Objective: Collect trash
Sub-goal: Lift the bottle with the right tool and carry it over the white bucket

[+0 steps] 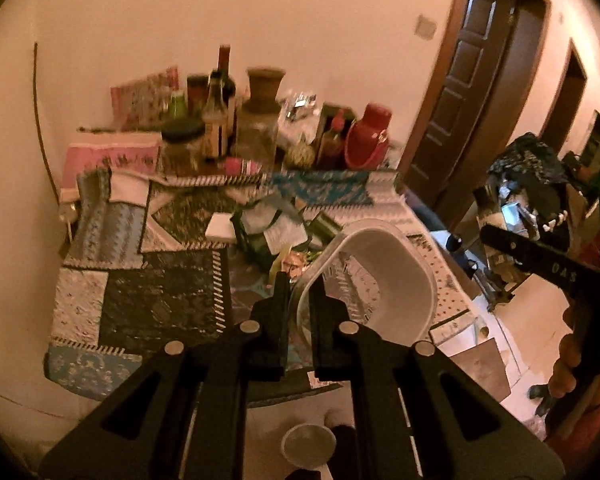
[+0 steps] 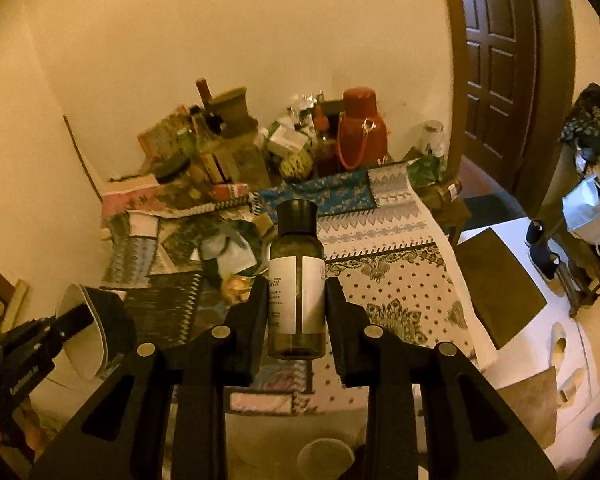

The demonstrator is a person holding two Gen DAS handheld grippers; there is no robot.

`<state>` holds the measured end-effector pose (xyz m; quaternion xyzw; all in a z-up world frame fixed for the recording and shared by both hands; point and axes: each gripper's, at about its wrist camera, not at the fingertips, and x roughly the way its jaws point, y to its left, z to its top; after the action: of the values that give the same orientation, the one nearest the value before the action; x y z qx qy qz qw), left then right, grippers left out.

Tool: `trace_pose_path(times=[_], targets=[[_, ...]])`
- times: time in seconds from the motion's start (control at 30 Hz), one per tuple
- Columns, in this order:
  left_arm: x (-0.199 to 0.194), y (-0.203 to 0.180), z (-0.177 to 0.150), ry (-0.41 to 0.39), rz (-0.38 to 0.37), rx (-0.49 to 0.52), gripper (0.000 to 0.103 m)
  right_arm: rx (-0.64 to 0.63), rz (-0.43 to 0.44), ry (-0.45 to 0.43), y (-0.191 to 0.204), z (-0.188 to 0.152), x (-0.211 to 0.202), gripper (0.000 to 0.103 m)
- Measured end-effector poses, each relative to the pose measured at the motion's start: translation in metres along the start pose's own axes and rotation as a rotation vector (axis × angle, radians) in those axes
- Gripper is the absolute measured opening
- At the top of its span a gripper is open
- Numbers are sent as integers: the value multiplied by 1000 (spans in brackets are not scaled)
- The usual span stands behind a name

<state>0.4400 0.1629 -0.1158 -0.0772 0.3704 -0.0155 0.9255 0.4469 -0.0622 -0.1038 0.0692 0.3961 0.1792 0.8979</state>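
Holding two pieces of trash up over the patterned tablecloth (image 2: 400,240): right gripper (image 2: 296,292) squeezing a small dark bottle (image 2: 296,276) upright at 12 o'clock, left gripper (image 1: 300,292) pinching the rim of a tipped white plastic tub (image 1: 384,276) at 1 o'clock. Probably next: dropping the bottle into the tub.

A lived-in home, by every sign: a table (image 2: 400,240) under a patchwork patterned cloth (image 1: 148,280), pushed against a plain cream wall (image 2: 220,40). Crowded at the back with household bottles and jars (image 1: 216,120) and a red thermos flask (image 2: 360,132). Dark panelled wooden door (image 2: 496,60) alongside, slippers (image 2: 558,340) on the pale floor.
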Motion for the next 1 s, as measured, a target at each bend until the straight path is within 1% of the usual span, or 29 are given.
trace_pose_path(times=[0.1,0.27,0.37,0.53,0.63,0.73,0.83,1.0], targets=[[-27,-5,-4,-39,-20,0,8,3,3,-36,5,-9,-32,26],[-67,-19,-12,-96,-12,-2,8,-19,18,-90,9,-21,-73,26],[-83,-27,-19,-103,-7,4,8,-28,44,-113,9,-26,-93,26],[-108,-53,-44,-117,12,-4,8,-53,100,-138,0,-46,-121,26],[-118,-72,-68,-116,29,-21,8,-65,129,-116,-10,-67,-130,26],[-124,-93,-95,-91,32,-48,8,-77,146,-71,-23,-92,-139,26],[-130,-116,-124,-56,34,-67,8,-89,149,-33,-37,-119,-154,26],[-136,-142,-160,3,40,-77,8,-95,151,14,-56,-150,-174,26]])
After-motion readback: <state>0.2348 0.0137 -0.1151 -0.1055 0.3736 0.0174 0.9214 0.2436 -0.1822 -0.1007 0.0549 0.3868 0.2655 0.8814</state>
